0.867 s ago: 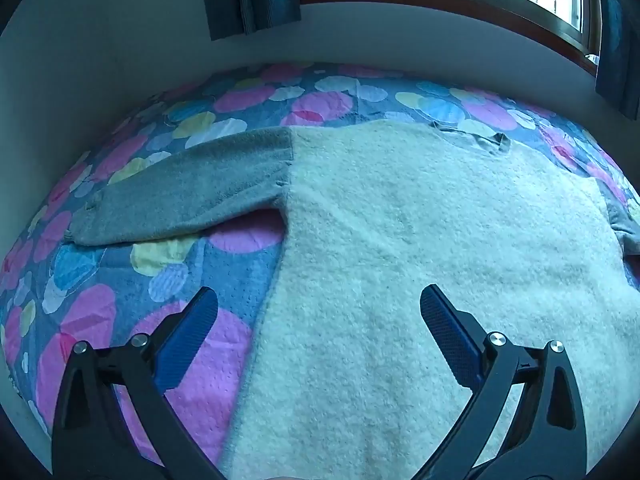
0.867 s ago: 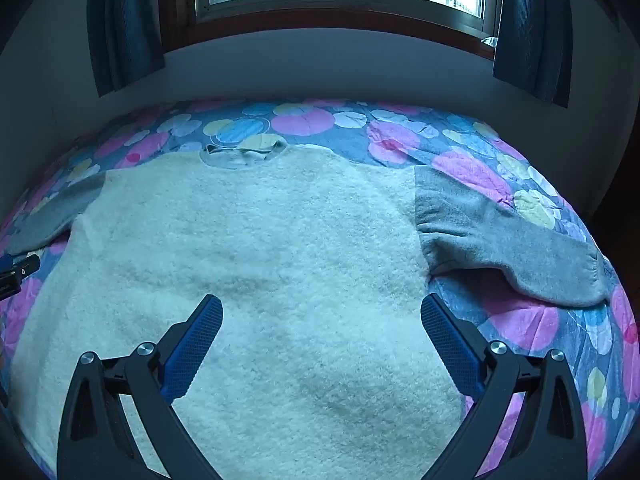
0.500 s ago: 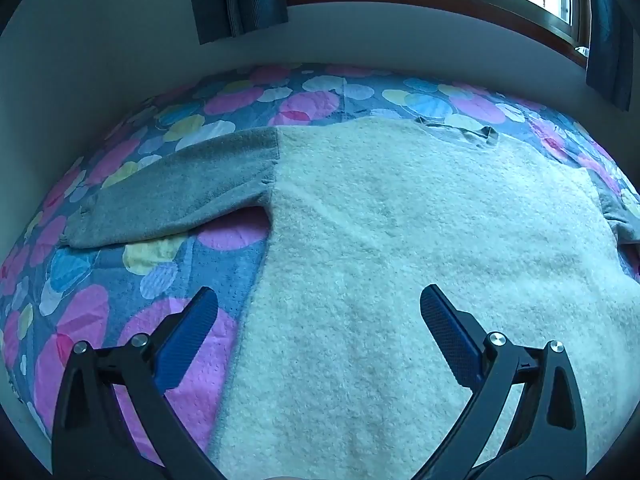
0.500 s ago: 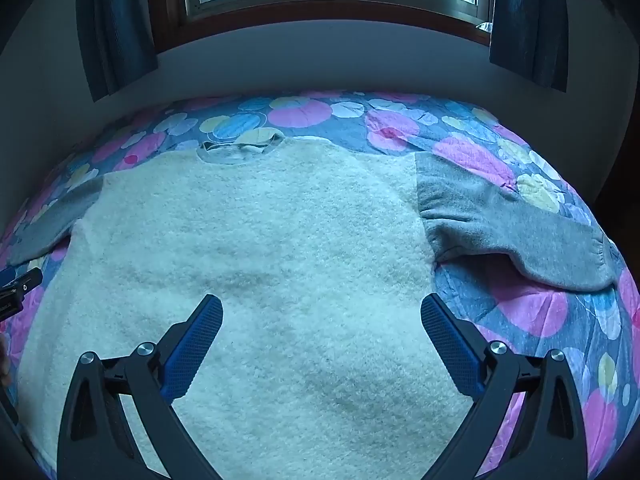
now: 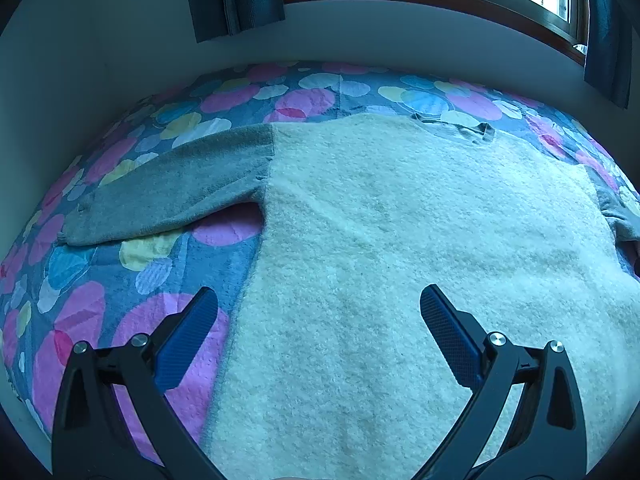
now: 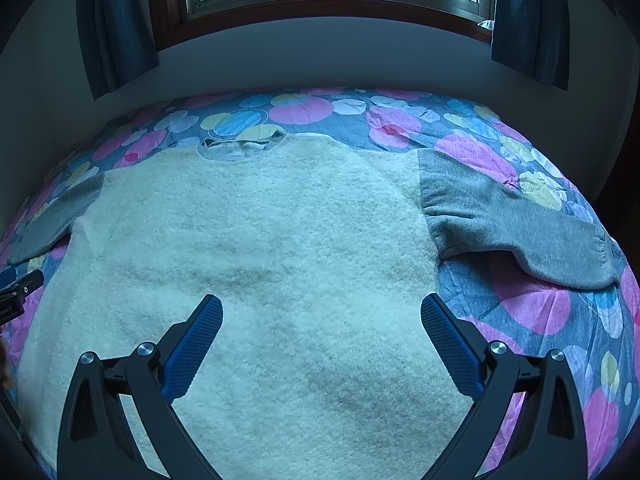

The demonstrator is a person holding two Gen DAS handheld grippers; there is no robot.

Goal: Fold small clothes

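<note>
Both grippers slightly shifted over the flat sweater [image 5: 400, 260], left gripper [image 5: 319, 312] and right gripper [image 6: 321, 316] fingers apart.

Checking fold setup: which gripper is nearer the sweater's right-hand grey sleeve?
Right. The right gripper hovers open over the sweater body beside that sleeve; the left gripper hangs open over the opposite edge.

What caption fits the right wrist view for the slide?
Open right gripper above a cream sweater with gray sleeves, spread flat on a floral bedspread.
</note>
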